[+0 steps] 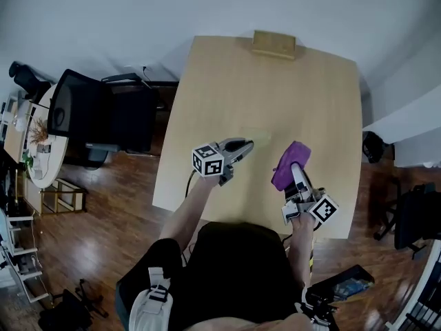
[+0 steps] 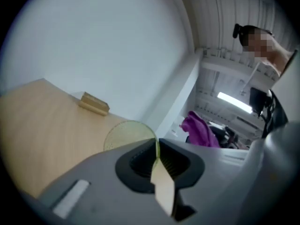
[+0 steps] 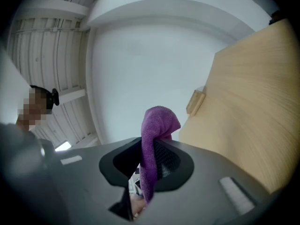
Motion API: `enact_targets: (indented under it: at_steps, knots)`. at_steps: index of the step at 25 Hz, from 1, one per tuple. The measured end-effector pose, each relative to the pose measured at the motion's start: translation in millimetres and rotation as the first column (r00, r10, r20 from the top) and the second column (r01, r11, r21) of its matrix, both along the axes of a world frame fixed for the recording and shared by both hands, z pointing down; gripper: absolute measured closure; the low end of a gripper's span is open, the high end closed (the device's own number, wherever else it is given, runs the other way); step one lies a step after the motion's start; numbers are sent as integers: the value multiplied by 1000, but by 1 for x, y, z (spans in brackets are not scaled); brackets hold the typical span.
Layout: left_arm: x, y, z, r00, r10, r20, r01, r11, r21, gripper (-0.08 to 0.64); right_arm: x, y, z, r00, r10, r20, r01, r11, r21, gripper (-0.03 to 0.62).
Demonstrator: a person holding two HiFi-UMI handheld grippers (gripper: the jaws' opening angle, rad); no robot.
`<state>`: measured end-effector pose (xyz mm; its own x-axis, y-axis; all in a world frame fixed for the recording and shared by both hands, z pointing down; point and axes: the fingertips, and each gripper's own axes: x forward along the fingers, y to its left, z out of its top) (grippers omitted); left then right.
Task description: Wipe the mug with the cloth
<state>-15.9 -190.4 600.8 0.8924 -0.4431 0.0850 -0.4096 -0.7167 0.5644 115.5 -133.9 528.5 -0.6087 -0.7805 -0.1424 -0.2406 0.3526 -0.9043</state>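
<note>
A pale, see-through yellow-green mug (image 1: 258,135) hangs just above the wooden table (image 1: 227,81), its thin wall pinched in my left gripper (image 1: 246,143). In the left gripper view the mug (image 2: 124,134) shows as a rounded translucent shape, its edge running down between the closed jaws of the left gripper (image 2: 157,148). To the right, my right gripper (image 1: 295,169) is shut on a purple cloth (image 1: 293,156), which bunches above its fingers. The cloth (image 3: 157,125) fills the gap in the right gripper (image 3: 151,159) and also shows at the right of the left gripper view (image 2: 201,130). Mug and cloth are apart.
A small wooden block (image 1: 273,45) lies at the table's far edge. A black office chair (image 1: 103,116) stands left of the table, and a round side table (image 1: 41,150) sits further left. White walls close off the far side.
</note>
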Motion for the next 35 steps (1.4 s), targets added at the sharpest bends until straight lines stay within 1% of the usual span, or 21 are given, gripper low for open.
enact_targets:
  at_steps: [1,3,5,7,9,12,14,15,18,21,22,23,25,27,28,29,30,31,32,34,35]
  knots:
    - [-6,16,-5,1000,-13,-10,13,1000,16,518,-11,1,-2,999,-21,-27,21,1000,2,531]
    - [-19,46,-10,999,-42,2,42,998,48,518,-36,3,-9,994,-67,-87,69,997,20,531]
    - [-26,71,-12,997,-63,42,59,994,87,518,-61,4,-15,979,-110,-174,117,992,35,531]
    - [-26,91,-13,994,-73,86,61,990,130,518,-88,7,-18,954,-159,-253,175,984,40,531]
    - [-23,104,-15,988,-84,131,60,983,173,518,-117,15,-18,920,-216,-328,242,969,42,531]
    - [-14,115,-18,974,-90,207,37,969,244,518,-154,29,-9,835,-276,-476,338,940,48,531]
    - [-9,121,-21,969,-81,233,15,962,274,518,-163,35,-1,785,-274,-556,363,930,54,531]
    - [-9,124,-24,972,-76,222,11,960,279,518,-161,35,2,772,-262,-579,359,932,57,531]
    - [-16,130,-35,985,-71,155,24,958,287,518,-135,27,18,746,-213,-631,294,955,25,531]
    - [-23,131,-44,992,-73,103,42,960,278,518,-87,12,51,732,-165,-661,165,984,-62,531]
    - [-25,129,-46,993,-77,89,51,962,268,518,-71,9,59,739,-145,-658,119,989,-85,531]
    - [-27,128,-46,993,-82,83,58,964,260,518,-58,8,60,756,-121,-643,79,992,-93,531]
    - [-31,126,-42,993,-84,80,61,965,255,518,-48,7,43,808,-76,-585,46,997,-66,531]
    - [-32,124,-40,993,-76,86,52,966,253,518,-65,10,11,853,-81,-516,87,996,-12,531]
    - [-30,123,-40,993,-66,95,40,966,254,518,-80,13,-4,865,-108,-490,133,991,17,531]
    - [-26,123,-39,993,-52,103,23,965,261,518,-98,18,-17,866,-145,-478,190,981,46,531]
    - [-21,124,-38,993,-36,112,5,962,271,518,-117,23,-25,856,-186,-483,249,966,70,531]
    - [-17,124,-38,992,-23,123,-13,959,283,518,-134,29,-29,835,-221,-504,303,949,86,531]
    - [-12,124,-40,991,-11,134,-29,955,296,518,-147,33,-27,805,-246,-540,347,933,93,531]
    - [-6,124,-44,987,3,158,-55,946,320,518,-158,36,-17,742,-253,-621,388,917,90,531]
    - [-4,126,-44,986,9,166,-65,940,335,517,-154,34,-11,722,-242,-649,386,918,86,531]
